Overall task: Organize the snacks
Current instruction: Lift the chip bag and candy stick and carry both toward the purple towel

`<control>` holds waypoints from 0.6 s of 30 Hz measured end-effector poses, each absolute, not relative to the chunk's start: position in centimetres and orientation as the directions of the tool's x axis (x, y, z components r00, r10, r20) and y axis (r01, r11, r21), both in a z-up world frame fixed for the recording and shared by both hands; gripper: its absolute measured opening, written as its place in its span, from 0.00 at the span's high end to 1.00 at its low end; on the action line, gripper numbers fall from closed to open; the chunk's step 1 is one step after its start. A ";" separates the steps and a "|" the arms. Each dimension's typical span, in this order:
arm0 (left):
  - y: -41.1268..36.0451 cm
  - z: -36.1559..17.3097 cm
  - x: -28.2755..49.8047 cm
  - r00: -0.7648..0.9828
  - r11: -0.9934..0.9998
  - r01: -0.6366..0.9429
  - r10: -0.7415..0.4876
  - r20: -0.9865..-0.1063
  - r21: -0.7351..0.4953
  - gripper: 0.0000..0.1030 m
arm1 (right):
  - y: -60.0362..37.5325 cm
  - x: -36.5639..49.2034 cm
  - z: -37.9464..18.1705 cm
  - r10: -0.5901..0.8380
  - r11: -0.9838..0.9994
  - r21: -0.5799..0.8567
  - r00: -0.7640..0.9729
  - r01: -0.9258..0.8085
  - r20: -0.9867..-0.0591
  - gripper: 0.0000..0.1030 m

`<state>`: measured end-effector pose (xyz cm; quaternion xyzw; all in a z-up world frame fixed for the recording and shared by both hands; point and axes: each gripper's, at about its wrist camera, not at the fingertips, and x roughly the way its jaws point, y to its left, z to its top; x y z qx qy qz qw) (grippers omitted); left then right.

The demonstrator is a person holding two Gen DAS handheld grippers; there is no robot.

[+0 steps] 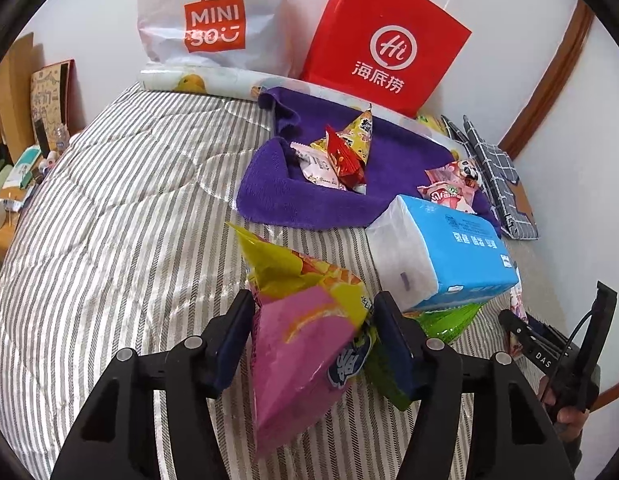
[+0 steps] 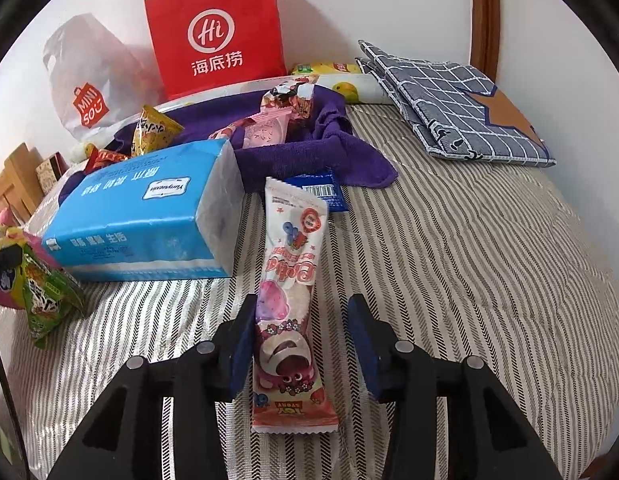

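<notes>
Left tongs (image 1: pixel 313 320) clenched on a pink-and-yellow snack bag (image 1: pixel 305 344), held above the striped bed (image 1: pixel 109 220) beside the blue tissue pack (image 1: pixel 449 256). Right tongs (image 2: pixel 301 320) released, straddling a long pink Lotso snack packet (image 2: pixel 289 300) lying flat on the bed; left pad touching its edge, right pad apart. More snacks piled on the purple towel (image 1: pixel 309 208) toward the bed's far edge.
</notes>
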<state>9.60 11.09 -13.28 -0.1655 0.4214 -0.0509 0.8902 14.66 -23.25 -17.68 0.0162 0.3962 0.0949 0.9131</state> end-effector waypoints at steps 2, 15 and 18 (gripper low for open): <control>11.3 -13.2 9.4 0.634 0.932 -0.053 -0.247 -0.733 -0.360 0.46 | -23.4 14.6 -17.7 0.188 0.981 0.111 0.670 -0.157 -0.719 0.76; 10.2 -10.9 6.8 0.640 0.937 -0.021 -0.256 -0.725 -0.349 0.51 | -23.9 11.9 -15.6 0.220 0.975 0.155 0.679 -0.157 -0.700 0.80; 9.7 -10.2 6.3 0.649 0.938 -0.004 -0.262 -0.714 -0.347 0.51 | -23.7 11.0 -14.6 0.219 0.976 0.148 0.694 -0.162 -0.686 0.80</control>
